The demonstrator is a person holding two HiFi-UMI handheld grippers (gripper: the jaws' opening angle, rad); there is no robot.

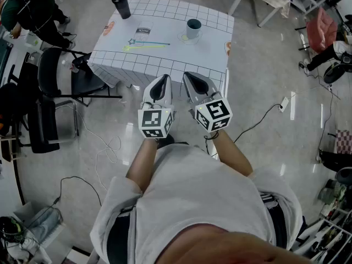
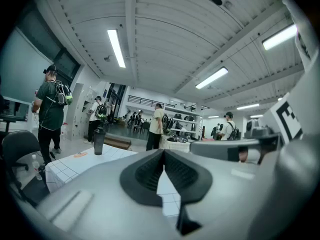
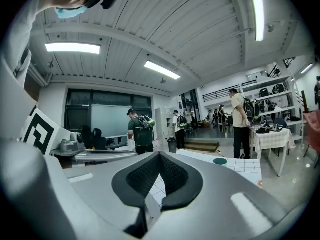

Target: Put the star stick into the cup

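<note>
table (image 1: 212, 56): checked top, just ahead of both grippers.
left gripper (image 1: 163, 79): jaws pressed together, empty.
right gripper (image 1: 190, 76): jaws pressed together, empty.
cup (image 1: 193, 29): upright, on the table's far side.
star stick (image 1: 148, 43): flat on table, left of cup, apart.
step: approach, stick untouched.
next: probably reach in, spread jaws, pinch stick.

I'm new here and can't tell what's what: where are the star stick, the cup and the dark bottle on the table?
star stick (image 1: 132, 41), head view, on its star end.
cup (image 1: 193, 29), head view, on its side wall.
dark bottle (image 1: 121, 5), head view, on its body.
</note>
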